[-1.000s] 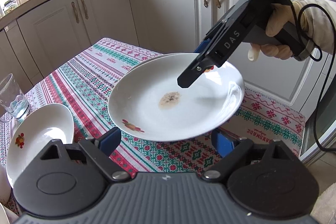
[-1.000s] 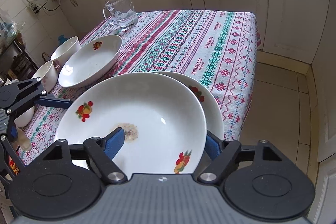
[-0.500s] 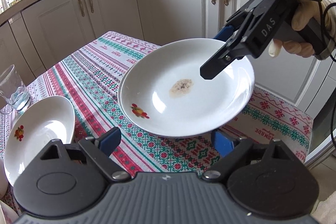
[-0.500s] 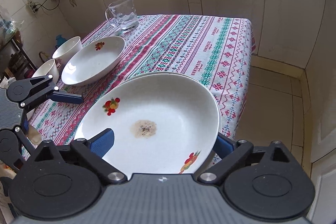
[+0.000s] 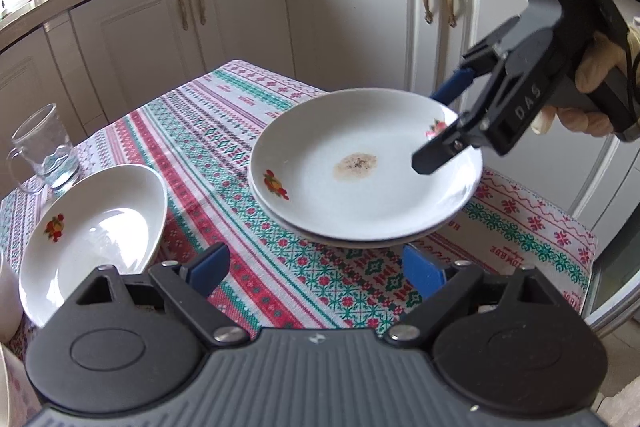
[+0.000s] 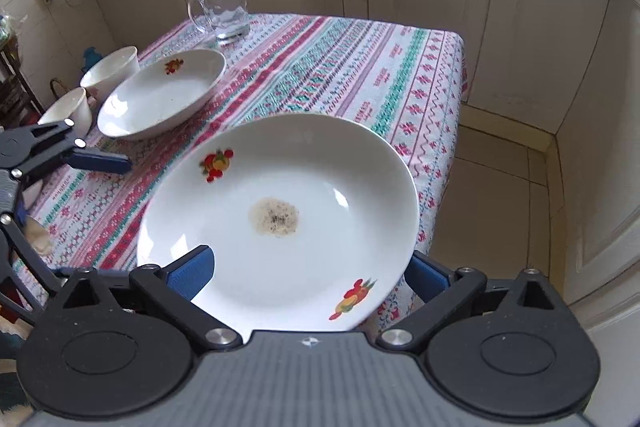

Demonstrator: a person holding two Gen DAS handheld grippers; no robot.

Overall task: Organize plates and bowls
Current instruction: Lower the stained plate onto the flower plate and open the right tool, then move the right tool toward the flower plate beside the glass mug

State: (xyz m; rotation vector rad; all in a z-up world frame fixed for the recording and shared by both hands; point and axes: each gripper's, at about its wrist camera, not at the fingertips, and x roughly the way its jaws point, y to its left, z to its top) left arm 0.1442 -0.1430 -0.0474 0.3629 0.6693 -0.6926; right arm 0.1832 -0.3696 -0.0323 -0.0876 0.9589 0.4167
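A white plate with a brown stain [image 5: 360,167] [image 6: 280,215] lies stacked on a second white plate [image 5: 360,242] near the table's corner. My right gripper [image 5: 440,125] [image 6: 310,273] straddles the top plate's near rim. Its jaws are opening, and the blue pads [image 6: 192,271] stand clear of the plate. My left gripper [image 5: 316,269] hovers open over the tablecloth with nothing between its fingers; one of them [image 6: 100,161] shows at the left of the right wrist view. A third, deeper plate [image 5: 92,227] [image 6: 160,95] sits apart from the stack.
Two white bowls [image 6: 112,67] [image 6: 68,107] stand beyond the deep plate at the table's edge. A glass mug [image 5: 44,147] [image 6: 224,7] sits near the far corner. White cabinets [image 5: 360,7] surround the patterned tablecloth [image 5: 224,147]; tiled floor [image 6: 500,167] lies past the stack.
The stained plate came down level onto the second plate. The right jaws spread wide and let it go. The left gripper stayed about where it was.
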